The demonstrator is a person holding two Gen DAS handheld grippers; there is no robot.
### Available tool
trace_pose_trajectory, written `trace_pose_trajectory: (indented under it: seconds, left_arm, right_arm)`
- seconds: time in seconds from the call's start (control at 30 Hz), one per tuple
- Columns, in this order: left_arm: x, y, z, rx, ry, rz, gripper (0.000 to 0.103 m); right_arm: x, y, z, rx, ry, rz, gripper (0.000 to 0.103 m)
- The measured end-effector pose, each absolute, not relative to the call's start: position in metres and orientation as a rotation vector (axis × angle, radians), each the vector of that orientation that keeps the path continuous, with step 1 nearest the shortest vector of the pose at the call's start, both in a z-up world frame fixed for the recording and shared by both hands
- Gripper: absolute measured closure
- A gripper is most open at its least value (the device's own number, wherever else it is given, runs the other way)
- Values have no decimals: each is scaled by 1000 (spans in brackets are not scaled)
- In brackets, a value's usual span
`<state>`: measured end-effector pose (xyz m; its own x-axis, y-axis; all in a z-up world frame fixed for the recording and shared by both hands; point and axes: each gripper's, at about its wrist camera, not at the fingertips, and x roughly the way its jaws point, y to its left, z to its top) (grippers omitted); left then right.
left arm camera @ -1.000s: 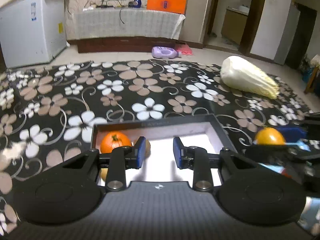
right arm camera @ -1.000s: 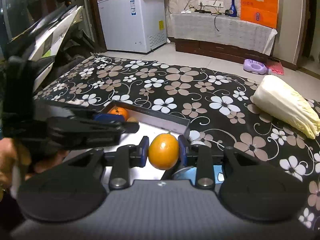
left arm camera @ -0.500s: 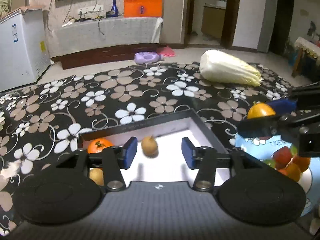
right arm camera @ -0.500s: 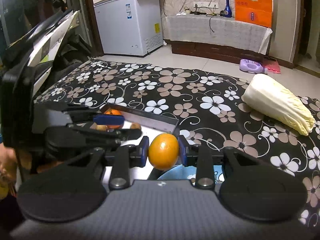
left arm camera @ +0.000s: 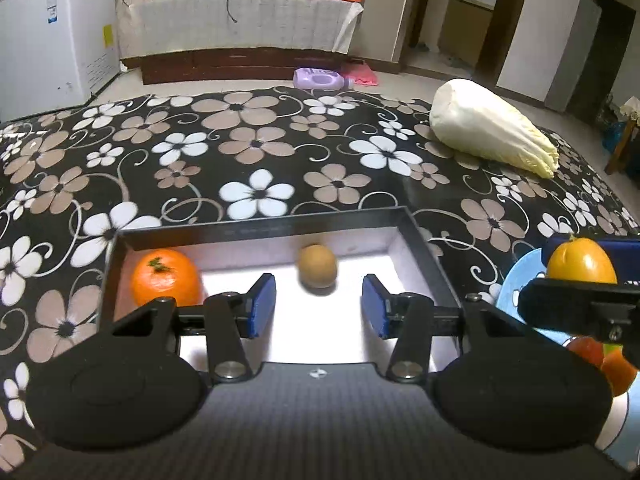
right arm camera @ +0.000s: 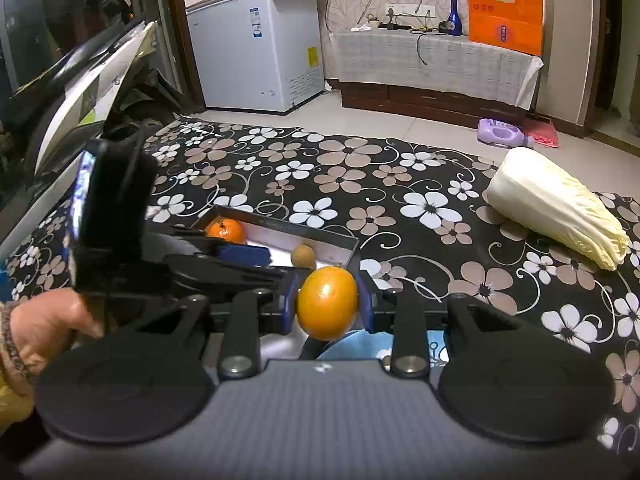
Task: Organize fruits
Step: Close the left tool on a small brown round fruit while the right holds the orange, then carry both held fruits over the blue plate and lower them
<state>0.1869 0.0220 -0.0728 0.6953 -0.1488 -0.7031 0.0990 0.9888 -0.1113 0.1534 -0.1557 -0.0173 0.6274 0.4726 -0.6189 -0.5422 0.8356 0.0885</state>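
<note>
A black box with a white floor (left arm camera: 424,240) lies on the flowered cloth. In it sit a tangerine (left arm camera: 166,283) at the far left corner and a small brown fruit (left arm camera: 318,266) near the far wall; both show in the right wrist view too, the tangerine (right arm camera: 226,230) and the brown fruit (right arm camera: 303,256). My left gripper (left arm camera: 319,311) is open and empty above the box. My right gripper (right arm camera: 328,304) is shut on an orange (right arm camera: 327,303), held above a blue plate (left arm camera: 520,276) of fruit to the right of the box; the orange (left arm camera: 581,261) shows there too.
A napa cabbage (left arm camera: 492,136) lies on the cloth at the far right. A purple bottle (left arm camera: 318,79) lies on the floor beyond. A white freezer (right arm camera: 256,48) and a covered TV bench (left arm camera: 240,20) stand at the back. A scooter (right arm camera: 80,80) stands at the left.
My left gripper opened wider and let go of the small brown fruit, which now rests in the box. My right gripper kept the orange and moved slightly.
</note>
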Motion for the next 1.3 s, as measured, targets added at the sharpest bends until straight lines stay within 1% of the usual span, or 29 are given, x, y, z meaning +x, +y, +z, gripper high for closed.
trace_pose_trajectory:
  seconds: [0.07,0.1,0.13,0.37,0.63,1.03,1.3]
  left_arm:
    - [189,17,-74,-65,783,-127,55]
    - [191,16,-74,-69,780,-115,64]
    - [192,15,-74,-70,778,-102,76]
    - [190,14,-74,-71,772,-77,77]
    - [164,8,-55,-39,742,-107,76]
    - [117,-22,-17,-41,679,-156,76]
    - [98,-48,-14,-50,687,-198,76]
  right_arm:
    - [153,-157,-17,-111,679,582,69]
    - [154,-158,-18,-111,680,580,69]
    - [154,-159,-18,-113,682,579,69]
    - [153,-163,-19,-114,685,577,69]
    - [149,-176,-18,-109,680,575,69]
    - [136,-192,-13,-89,661,535,69]
    - [123,-220,-10,-54,647,470,69]
